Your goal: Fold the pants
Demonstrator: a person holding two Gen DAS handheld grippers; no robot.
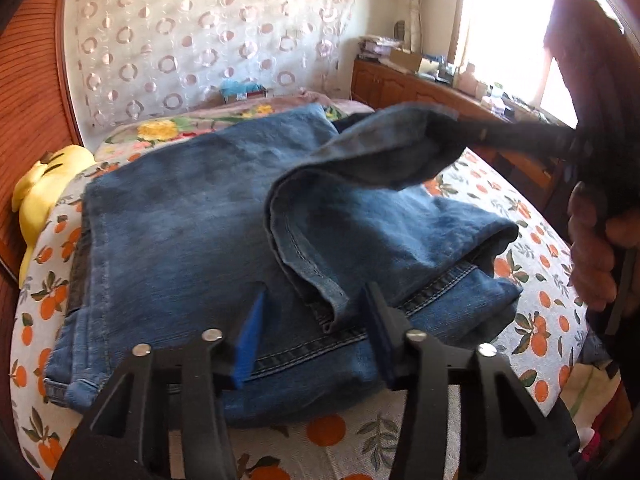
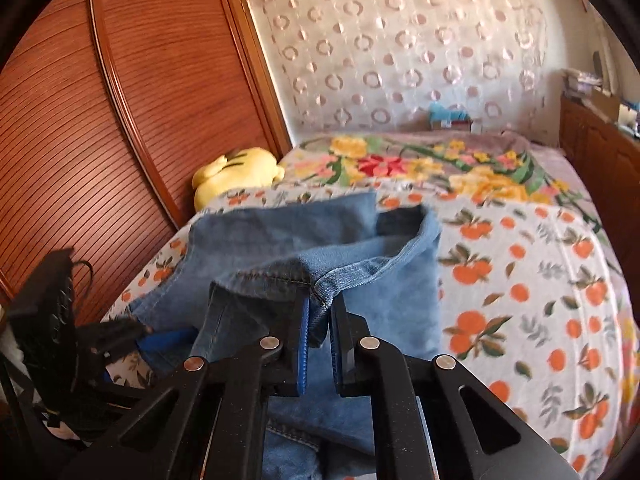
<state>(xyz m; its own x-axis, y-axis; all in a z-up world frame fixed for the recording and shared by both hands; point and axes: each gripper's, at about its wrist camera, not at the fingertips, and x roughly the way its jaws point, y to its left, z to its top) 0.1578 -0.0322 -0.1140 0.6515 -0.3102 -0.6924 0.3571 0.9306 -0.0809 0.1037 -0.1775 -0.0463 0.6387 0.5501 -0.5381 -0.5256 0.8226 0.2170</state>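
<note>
Pinching the jeans hem, right tongs (clenched); left tongs parted, straddling denim untouched.

Motion-blurred lifted hem of the jeans; clutter on cabinet indistinct.

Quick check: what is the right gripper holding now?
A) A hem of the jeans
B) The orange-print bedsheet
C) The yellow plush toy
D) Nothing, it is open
A: in the right wrist view the right gripper is shut on the stitched hem of the jeans, lifting it.
</note>
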